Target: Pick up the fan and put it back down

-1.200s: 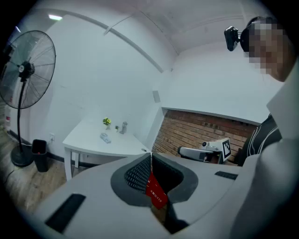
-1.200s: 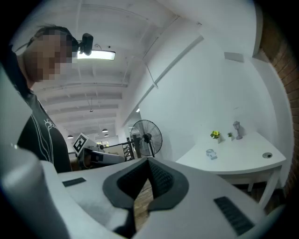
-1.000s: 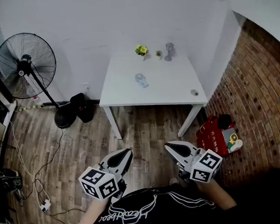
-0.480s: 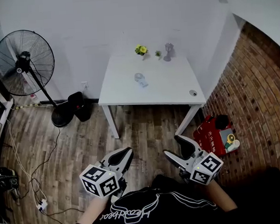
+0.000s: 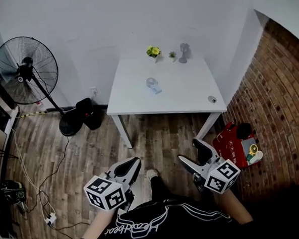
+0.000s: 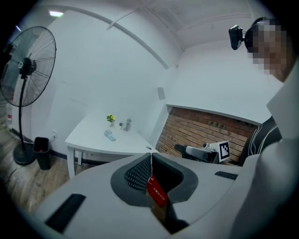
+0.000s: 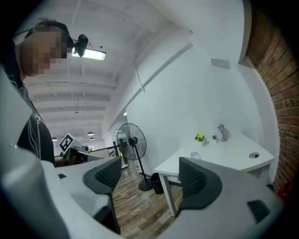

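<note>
Wooden floor (image 5: 91,150) left of the tabletop (image 5: 178,97) bears the fan (image 5: 28,73), well apart from both grippers; the right gripper (image 5: 191,152) has just been spreading its empty fingers while the left gripper (image 5: 132,165) shows fingers pressed together, so the pickup looks merely prepared.

12 o'clock: white rectangular table (image 5: 183,91) against white back wall (image 5: 108,28) | far edge, left to right: yellow-flowered potted plant (image 5: 152,51), small green plant (image 5: 172,54), grey figurine (image 5: 185,52) | mid-table: small clear object (image 5: 152,85) | 10 o'clock: black pedestal fan (image 5: 26,71) on wooden plank floor (image 5: 155,136), black bin (image 5: 85,109) just right of its base | 4 o'clock: red box (image 5: 231,146) beside red brick wall (image 5: 279,93)
</note>
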`<action>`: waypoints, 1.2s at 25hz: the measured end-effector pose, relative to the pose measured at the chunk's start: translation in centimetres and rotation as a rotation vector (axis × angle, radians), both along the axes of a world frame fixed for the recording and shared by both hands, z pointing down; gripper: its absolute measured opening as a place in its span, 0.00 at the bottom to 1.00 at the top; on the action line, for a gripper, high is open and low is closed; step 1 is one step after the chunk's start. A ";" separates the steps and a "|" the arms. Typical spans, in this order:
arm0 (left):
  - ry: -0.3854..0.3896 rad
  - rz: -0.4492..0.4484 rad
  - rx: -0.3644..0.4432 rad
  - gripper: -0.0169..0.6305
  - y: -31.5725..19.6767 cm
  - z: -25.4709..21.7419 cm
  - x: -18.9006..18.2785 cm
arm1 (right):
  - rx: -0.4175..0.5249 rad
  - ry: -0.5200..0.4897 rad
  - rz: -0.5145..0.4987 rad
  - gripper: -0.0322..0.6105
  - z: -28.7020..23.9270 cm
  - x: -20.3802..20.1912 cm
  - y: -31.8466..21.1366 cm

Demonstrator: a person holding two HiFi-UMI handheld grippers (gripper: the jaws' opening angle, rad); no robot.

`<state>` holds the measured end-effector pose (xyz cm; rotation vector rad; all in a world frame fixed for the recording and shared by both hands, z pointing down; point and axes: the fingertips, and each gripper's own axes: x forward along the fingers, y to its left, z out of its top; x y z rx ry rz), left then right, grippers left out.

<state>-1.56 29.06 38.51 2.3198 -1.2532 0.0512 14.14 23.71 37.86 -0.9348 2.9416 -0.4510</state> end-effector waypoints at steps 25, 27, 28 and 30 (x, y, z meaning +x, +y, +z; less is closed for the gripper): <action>-0.023 -0.112 -0.088 0.08 -29.8 2.8 -10.9 | -0.121 0.111 -0.033 0.65 6.1 -10.0 -32.8; -0.025 -0.118 -0.083 0.08 -30.7 2.7 -11.3 | -0.124 0.129 -0.043 0.66 6.5 -10.6 -34.0; -0.026 -0.120 -0.086 0.08 -31.1 2.8 -11.6 | -0.126 0.137 -0.046 0.65 6.7 -10.8 -34.5; -0.027 -0.123 -0.098 0.08 -31.9 3.3 -12.1 | -0.131 0.151 -0.049 0.65 7.3 -11.4 -35.6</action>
